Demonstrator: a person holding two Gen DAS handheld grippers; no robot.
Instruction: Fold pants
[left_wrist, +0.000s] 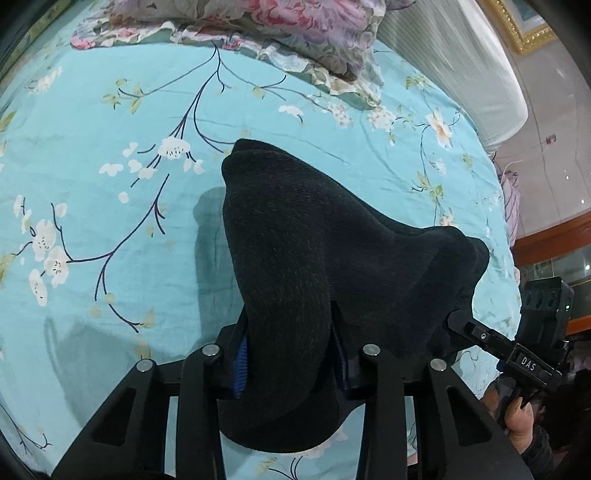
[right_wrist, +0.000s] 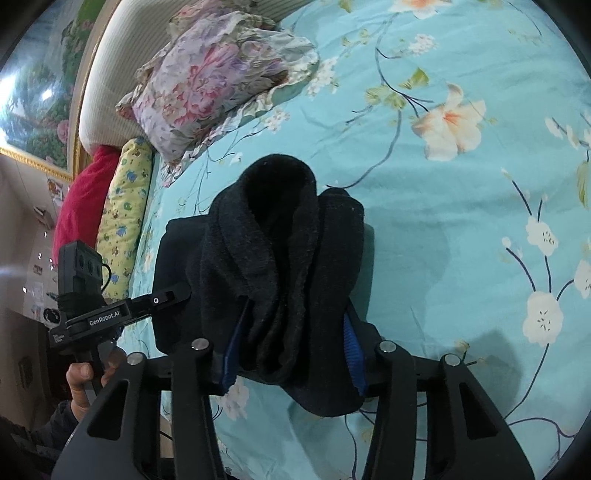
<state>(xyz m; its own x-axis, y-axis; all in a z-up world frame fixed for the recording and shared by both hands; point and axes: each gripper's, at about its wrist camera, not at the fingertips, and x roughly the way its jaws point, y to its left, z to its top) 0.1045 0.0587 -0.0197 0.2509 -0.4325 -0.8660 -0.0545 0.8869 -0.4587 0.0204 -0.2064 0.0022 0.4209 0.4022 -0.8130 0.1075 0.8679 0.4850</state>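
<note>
The black knit pants (left_wrist: 314, 258) hang bunched above a turquoise floral bed sheet (left_wrist: 92, 166), held by both grippers. My left gripper (left_wrist: 291, 362) is shut on one end of the pants; its blue pads (left_wrist: 241, 369) press the cloth. The right gripper shows at the right of the left wrist view (left_wrist: 454, 317), gripping the other end. In the right wrist view my right gripper (right_wrist: 291, 350) is shut on a thick fold of the pants (right_wrist: 277, 251). The left gripper shows at left (right_wrist: 177, 293), clamped on the same cloth.
A floral pillow (left_wrist: 277, 33) lies at the head of the bed and also shows in the right wrist view (right_wrist: 210, 81). A white padded headboard (left_wrist: 461, 74) stands behind it. A yellow cushion (right_wrist: 123, 206) and a red cloth (right_wrist: 85, 199) lie at the bed's edge.
</note>
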